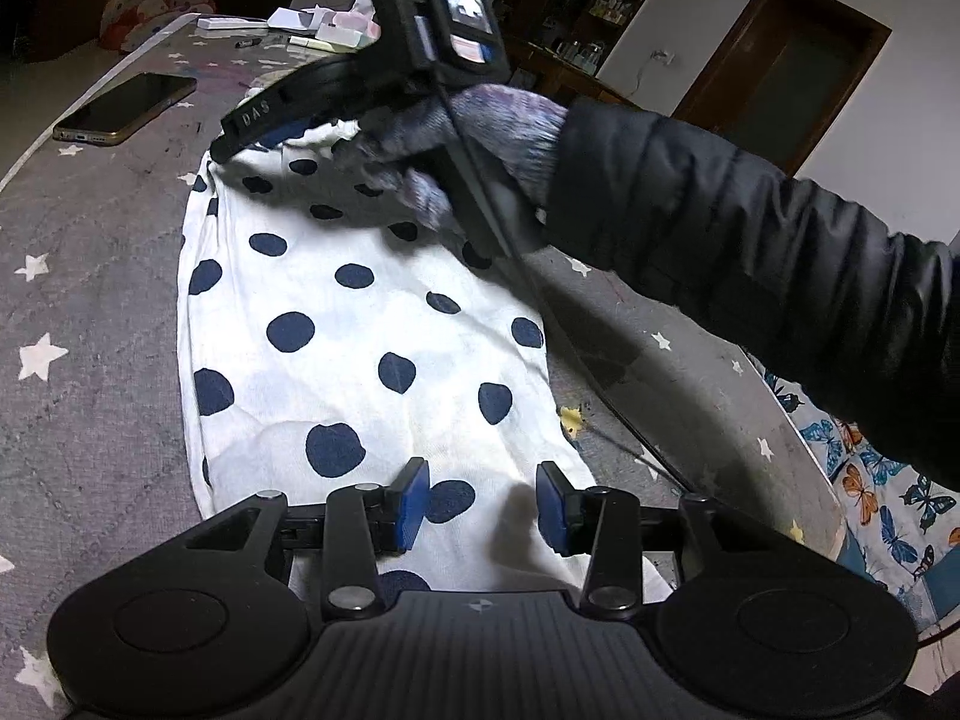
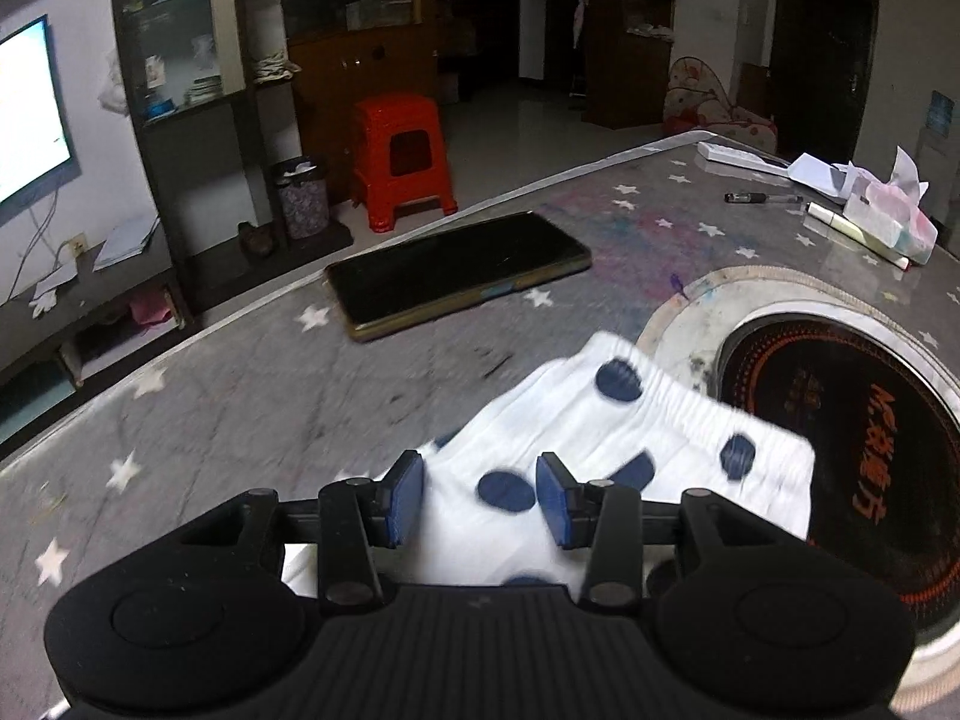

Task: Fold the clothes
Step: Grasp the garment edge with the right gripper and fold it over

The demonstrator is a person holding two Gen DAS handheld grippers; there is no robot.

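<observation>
Garment: white cloth with navy dots point(image 1: 360, 324), lying long and narrow on the bench point(image 1: 90, 312), running from 6 o'clock toward 12 o'clock in the left wrist view.
Left claw: point(image 1: 483, 507) spread, blue pads either side of the near end, nothing pinched.
Right claw: point(image 2: 480, 498) spread over the elasticated far end point(image 2: 660, 420); cloth sits between the pads but is not clamped. Motion blur noted in the right wrist view.
Surroundings: phone point(image 2: 456, 270) at 11 o'clock of the right claw, apart from the cloth; round cooker plate point(image 2: 840, 450) at 2 o'clock, partly under the hem.
Step in hand (judgement): taking hold of both ends for a lengthwise fold.
Recommended practice: close each claw on all layers at the edge, lift evenly, keep the side edges aligned, and lay the far end squarely on the near end, clear of the phone.
</observation>
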